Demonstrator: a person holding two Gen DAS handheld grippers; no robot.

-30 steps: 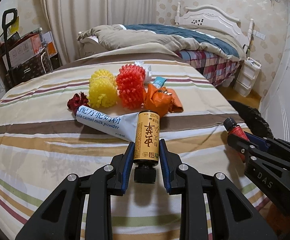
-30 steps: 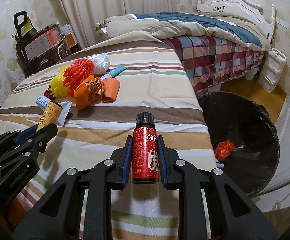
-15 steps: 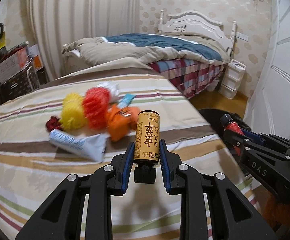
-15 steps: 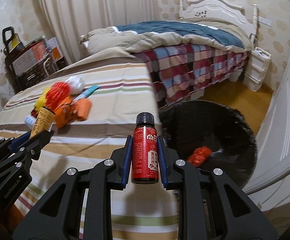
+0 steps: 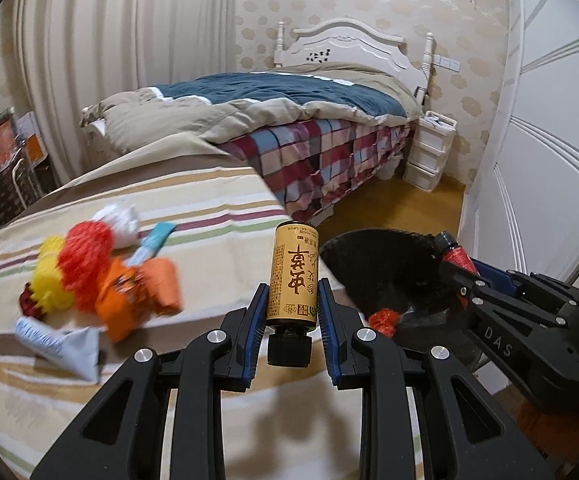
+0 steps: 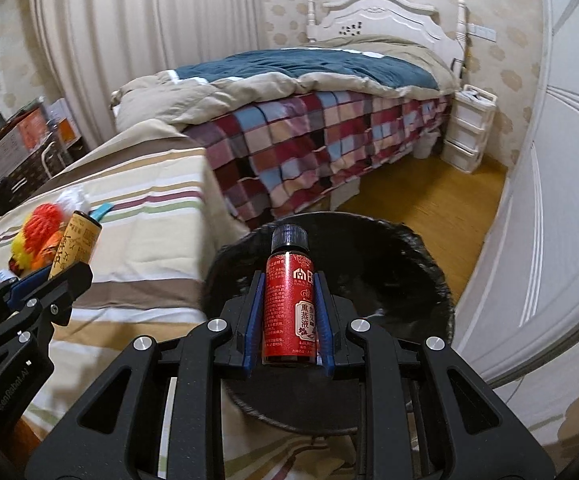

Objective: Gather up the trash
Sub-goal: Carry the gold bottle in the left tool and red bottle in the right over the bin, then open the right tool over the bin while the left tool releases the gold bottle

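Note:
My left gripper is shut on a yellow bottle, cap toward the camera, held above the striped bed's right edge. My right gripper is shut on a red bottle with a black cap, held over the black-lined trash bin. The bin also shows in the left wrist view, with a crumpled red wrapper inside. The right gripper with the red bottle shows at the right of the left wrist view. The yellow bottle also shows in the right wrist view.
More trash lies on the striped bed: orange wrappers, red and yellow foam nets, white paper, a milk powder sachet. A second bed, white drawers and a white door stand beyond.
Both grippers have swung right with their bottles. The red bottle now hangs over the bin; the trash pile has slid to the left of both views.

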